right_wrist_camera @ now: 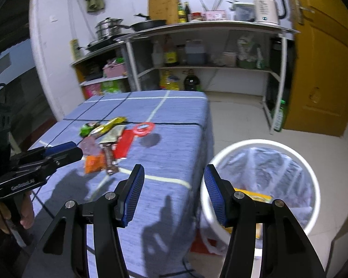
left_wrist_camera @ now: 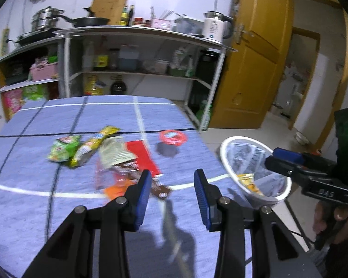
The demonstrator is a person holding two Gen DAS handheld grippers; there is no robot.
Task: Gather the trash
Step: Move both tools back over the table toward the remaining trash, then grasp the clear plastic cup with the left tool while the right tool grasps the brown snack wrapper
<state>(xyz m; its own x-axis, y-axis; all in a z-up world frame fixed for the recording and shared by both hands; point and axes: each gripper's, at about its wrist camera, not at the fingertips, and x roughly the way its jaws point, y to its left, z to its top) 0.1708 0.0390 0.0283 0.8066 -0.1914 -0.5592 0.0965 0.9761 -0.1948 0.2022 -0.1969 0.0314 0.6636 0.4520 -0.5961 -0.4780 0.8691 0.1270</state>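
Note:
A pile of snack wrappers lies on the blue tablecloth [left_wrist_camera: 34, 185]: a green packet [left_wrist_camera: 63, 148], a yellow packet [left_wrist_camera: 97, 143], a red packet [left_wrist_camera: 142, 157], an orange packet [left_wrist_camera: 117, 187] and a brown wrapper [left_wrist_camera: 159, 188]. A red ring lid [left_wrist_camera: 172, 137] lies apart, further back. My left gripper [left_wrist_camera: 172, 185] hovers open and empty just short of the pile [right_wrist_camera: 104, 143]. My right gripper [right_wrist_camera: 174, 185] is open and empty over the table's right edge, beside the white lined bin [right_wrist_camera: 313, 178]. A yellow wrapper [right_wrist_camera: 255, 197] lies inside the bin.
Metal shelves [left_wrist_camera: 139, 74] with bottles, pans and a kettle [left_wrist_camera: 214, 27] stand behind the table. A yellow door [left_wrist_camera: 255, 69] is at the right. The bin [left_wrist_camera: 229, 162] stands on the floor off the table's right side. A hand [right_wrist_camera: 25, 217] holds the left gripper [right_wrist_camera: 74, 149].

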